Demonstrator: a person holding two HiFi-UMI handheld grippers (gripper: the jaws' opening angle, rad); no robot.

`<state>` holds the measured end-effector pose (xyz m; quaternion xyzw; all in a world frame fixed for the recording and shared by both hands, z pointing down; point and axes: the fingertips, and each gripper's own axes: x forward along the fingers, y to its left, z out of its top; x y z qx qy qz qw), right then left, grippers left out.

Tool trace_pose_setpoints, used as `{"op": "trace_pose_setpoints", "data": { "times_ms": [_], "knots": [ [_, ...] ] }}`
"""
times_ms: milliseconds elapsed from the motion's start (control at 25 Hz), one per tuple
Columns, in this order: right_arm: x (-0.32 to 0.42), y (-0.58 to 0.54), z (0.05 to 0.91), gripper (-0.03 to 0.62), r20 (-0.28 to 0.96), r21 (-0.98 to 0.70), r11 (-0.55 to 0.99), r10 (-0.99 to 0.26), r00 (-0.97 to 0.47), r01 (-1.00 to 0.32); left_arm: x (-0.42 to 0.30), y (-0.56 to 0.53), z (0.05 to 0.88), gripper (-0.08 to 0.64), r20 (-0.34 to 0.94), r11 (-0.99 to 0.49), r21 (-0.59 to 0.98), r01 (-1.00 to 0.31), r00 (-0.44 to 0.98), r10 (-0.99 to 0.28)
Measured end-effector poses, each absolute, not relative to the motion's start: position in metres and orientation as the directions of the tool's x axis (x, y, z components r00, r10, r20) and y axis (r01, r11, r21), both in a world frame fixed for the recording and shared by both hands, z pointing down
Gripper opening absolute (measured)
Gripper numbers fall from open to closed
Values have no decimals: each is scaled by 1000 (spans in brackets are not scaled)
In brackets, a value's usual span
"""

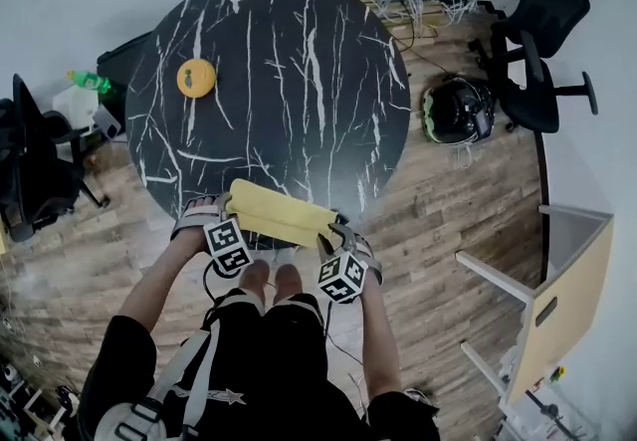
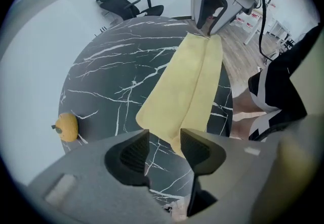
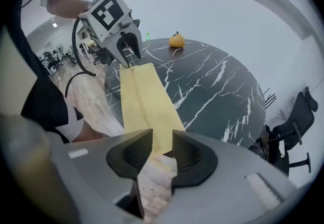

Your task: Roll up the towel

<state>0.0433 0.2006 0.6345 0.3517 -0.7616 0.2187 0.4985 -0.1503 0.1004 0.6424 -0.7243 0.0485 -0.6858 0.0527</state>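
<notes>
Both jaw pairs stand apart, seen only in the gripper views: left gripper (image 2: 163,149) and right gripper (image 3: 161,149) are released. Folded yellow towel (image 1: 279,215) lies along the near edge of the table (image 1: 299,81), perhaps overhanging; wide tabletop beyond.

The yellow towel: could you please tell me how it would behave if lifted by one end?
Probably floppy: the yellow towel lies flat in folded layers, so it would likely droop. Likely light, being thin cloth. It may slide on the glossy table.
</notes>
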Motion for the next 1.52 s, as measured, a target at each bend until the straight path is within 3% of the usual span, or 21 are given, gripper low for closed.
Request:
{"op": "trace_pose_setpoints", "data": {
  "times_ms": [400, 1120, 1360, 1520],
  "knots": [
    [17, 224, 621, 127, 897, 41, 690, -344, -277, -722, -159, 122, 623, 207, 982, -987, -160, -16, 94, -161],
    [7, 244, 661, 147, 915, 84, 731, -327, -238, -678, -150, 161, 659, 196, 986, -993, -121, 2, 119, -120],
    [10, 237, 666, 144, 908, 174, 739, -375, -184, -651, -149, 148, 660, 113, 972, -976, -213, 49, 113, -206],
    [12, 232, 666, 108, 903, 219, 741, -401, -156, -635, -149, 145, 660, 80, 964, -965, -251, 79, 116, -241]
  ]
}}
